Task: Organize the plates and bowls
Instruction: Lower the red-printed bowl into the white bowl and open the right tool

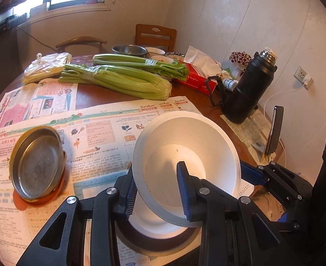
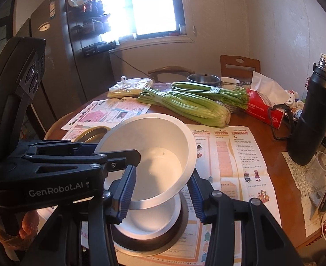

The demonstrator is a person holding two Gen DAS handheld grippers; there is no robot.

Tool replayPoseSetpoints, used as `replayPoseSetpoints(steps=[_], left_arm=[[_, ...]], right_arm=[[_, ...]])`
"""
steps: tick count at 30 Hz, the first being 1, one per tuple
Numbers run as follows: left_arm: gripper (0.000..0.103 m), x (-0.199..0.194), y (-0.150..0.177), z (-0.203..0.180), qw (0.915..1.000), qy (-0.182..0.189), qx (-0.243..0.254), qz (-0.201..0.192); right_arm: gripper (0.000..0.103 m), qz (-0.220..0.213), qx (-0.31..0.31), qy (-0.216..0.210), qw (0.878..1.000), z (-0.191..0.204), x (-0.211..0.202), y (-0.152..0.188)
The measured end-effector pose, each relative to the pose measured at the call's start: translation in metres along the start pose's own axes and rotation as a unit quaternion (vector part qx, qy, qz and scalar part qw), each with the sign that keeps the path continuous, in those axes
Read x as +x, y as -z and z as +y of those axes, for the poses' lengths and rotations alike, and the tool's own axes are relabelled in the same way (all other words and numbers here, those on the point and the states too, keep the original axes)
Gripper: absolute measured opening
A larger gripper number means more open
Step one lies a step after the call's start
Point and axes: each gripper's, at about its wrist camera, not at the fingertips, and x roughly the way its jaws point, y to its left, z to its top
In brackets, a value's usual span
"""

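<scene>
White bowl (image 1: 185,155) hangs tilted between both grippers, above a black-rimmed dish (image 1: 158,241). Left gripper (image 1: 158,195) pinches its near rim; right gripper (image 2: 160,192) pinches the opposite rim. Judged light, rigid, slick, chippable; rim holds suit it. Steel dish (image 1: 37,163) lies left.

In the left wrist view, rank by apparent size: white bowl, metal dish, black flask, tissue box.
1. white bowl, inflated by nearness to the camera.
2. black flask.
3. metal dish, close to the flask, so this order is unsure.
4. tissue box, partly hidden.
</scene>
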Motion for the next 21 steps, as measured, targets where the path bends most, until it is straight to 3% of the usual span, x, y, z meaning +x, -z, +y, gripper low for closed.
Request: replayPoseSetpoints(steps=[21], left_arm=[[0.034,0.016,0.039,0.013,0.9999,-0.008,-0.005,0.013]], right_arm=[[0.047,0.026,-0.001,-0.007,1.000,0.012,0.013,0.037]])
